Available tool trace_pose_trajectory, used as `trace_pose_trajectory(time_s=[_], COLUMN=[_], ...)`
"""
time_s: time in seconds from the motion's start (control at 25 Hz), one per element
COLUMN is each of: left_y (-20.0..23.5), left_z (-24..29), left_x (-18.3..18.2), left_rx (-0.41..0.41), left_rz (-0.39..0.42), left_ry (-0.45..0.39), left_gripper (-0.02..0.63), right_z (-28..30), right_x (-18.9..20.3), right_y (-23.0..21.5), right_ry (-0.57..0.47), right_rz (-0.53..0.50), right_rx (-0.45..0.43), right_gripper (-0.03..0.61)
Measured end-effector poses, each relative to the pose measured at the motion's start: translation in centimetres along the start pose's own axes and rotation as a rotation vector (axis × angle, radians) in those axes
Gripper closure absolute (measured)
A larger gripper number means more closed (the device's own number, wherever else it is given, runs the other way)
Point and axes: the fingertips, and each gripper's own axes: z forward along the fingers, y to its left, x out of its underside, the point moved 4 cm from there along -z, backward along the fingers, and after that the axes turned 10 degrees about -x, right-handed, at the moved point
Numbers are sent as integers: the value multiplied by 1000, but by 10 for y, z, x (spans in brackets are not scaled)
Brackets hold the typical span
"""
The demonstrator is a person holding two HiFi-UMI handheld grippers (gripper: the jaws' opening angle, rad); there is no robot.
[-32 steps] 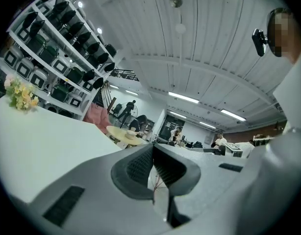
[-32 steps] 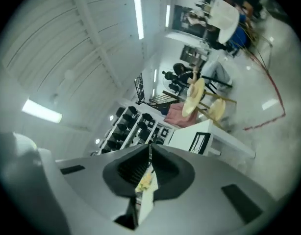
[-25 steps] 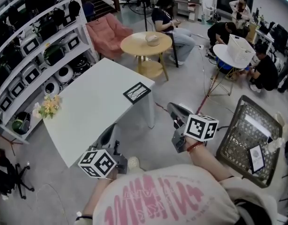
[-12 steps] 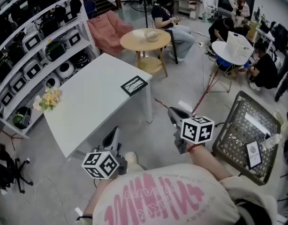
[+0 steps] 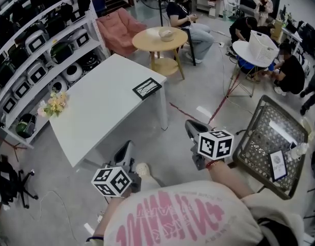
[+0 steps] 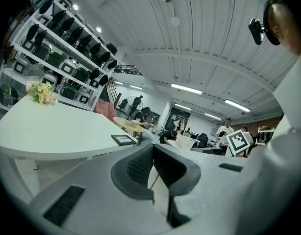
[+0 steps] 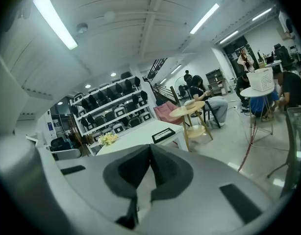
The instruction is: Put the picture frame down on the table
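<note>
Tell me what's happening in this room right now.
A person stands a little way off from the white rectangular table, holding a gripper in each hand. The left gripper and the right gripper are both shut, with nothing between the jaws. The black-edged picture frame lies flat near the table's corner, untouched. A small bunch of yellow flowers sits at the table's other end.

table (image 5: 96, 114): smooth, matt white; round table (image 5: 150, 44): pale wood; armchair (image 5: 119, 29): pink cloth
</note>
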Motion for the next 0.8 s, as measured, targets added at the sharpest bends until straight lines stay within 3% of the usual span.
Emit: trace_pose_trajectory(time_s=[0.28, 0.8], left_y=[0, 3], left_z=[-10, -13], left_x=[26, 44], left_rx=[-10, -23], left_rz=[-20, -52], left_ry=[48, 78], left_gripper=[611, 611], right_z=[-14, -20], right_x=[23, 52], right_y=[-7, -11], right_ry=[16, 97], right_rz=[16, 41], right_rx=[39, 59], right_gripper=[572, 572])
